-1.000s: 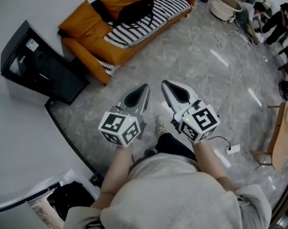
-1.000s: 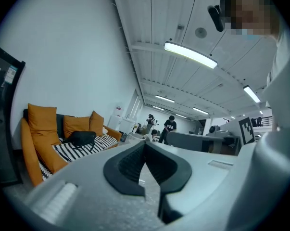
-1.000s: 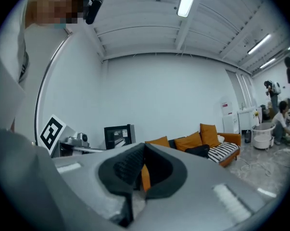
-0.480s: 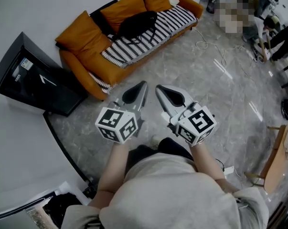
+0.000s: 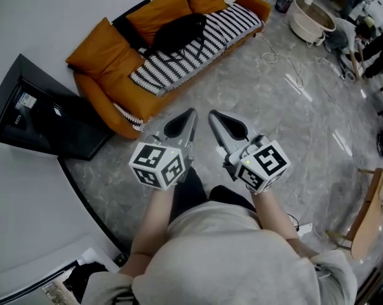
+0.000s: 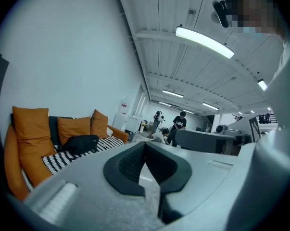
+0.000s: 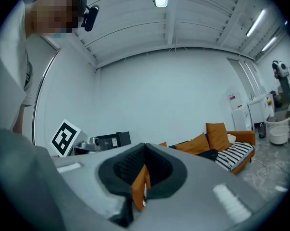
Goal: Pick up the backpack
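Black backpack [image 5: 178, 32], lying lengthwise along sofa [image 5: 103, 98]

Black backpack [image 5: 180, 30]; orange sofa [image 5: 99, 86]; black-and-white striped throw [image 5: 178, 60]

Bright ceiling strips, perhaps fisheye-warped edges.

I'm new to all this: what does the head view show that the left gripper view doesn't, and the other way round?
Only the head view: both grippers seen from above, the left gripper and the right gripper, the person's forearms, and a loose cable on the grey floor. Only the left gripper view: the ceiling with its strip light, and a person in a black shirt standing far back. Both: the orange sofa with the black backpack lying on its striped blanket, and the left gripper's jaws, together and empty.
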The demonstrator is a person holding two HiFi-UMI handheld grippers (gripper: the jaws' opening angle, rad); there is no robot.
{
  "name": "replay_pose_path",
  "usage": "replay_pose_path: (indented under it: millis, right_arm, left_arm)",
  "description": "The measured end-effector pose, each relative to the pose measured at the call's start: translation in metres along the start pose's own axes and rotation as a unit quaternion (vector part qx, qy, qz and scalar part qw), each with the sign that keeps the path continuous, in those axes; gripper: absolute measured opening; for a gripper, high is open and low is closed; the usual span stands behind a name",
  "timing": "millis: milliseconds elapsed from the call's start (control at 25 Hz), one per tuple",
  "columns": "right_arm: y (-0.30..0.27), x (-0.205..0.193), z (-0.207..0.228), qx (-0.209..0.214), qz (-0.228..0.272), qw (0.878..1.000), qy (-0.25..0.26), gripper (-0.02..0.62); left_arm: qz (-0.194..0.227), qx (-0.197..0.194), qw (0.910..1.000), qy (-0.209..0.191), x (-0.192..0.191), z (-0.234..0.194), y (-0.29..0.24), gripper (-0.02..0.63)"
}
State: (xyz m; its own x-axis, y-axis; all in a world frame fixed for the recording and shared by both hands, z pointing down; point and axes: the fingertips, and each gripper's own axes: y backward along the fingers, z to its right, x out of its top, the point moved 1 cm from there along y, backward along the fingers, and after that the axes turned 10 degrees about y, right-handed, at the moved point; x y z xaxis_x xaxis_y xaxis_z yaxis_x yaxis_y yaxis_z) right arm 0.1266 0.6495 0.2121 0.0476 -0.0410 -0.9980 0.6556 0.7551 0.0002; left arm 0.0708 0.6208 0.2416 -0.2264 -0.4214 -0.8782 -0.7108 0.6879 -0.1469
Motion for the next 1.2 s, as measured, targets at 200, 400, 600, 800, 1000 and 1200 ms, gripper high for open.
replay_pose_path:
  millis: [200, 400, 600, 800, 1000, 1200]
  right_arm:
    - [-0.047, -0.006, 0.025, 0.008, -0.009, 1.000, 0.011, 0.002]
    - [-0.122, -0.011, 0.064, -0.001, -0.010, 1.000, 0.010, 0.002]
    - [-0.209, -0.009, 0.091, 0.001, -0.002, 1.000, -0.017, 0.002]
    - [-0.285, -0.003, 0.113, -0.002, -0.009, 1.000, -0.004, 0.002]
    - [-0.329, -0.006, 0.128, -0.019, -0.015, 1.000, -0.003, 0.002]
    - [-0.357, 0.000, 0.134, -0.017, -0.011, 1.000, -0.022, 0.002]
  left_arm:
    - [-0.009, 0.009, 0.9999, 0.007, 0.012, -0.043, -0.034, 0.008]
    - [-0.009, 0.004, 0.9999, 0.010, 0.047, -0.103, -0.075, 0.008]
    - [-0.030, 0.013, 0.9994, -0.009, 0.082, -0.177, -0.114, 0.008]
    - [-0.010, 0.011, 0.9993, 0.034, 0.122, -0.244, -0.137, 0.008]
    - [-0.005, 0.016, 0.9996, 0.024, 0.145, -0.289, -0.145, 0.008]
    - [-0.012, 0.014, 0.9995, 0.027, 0.157, -0.308, -0.149, 0.008]
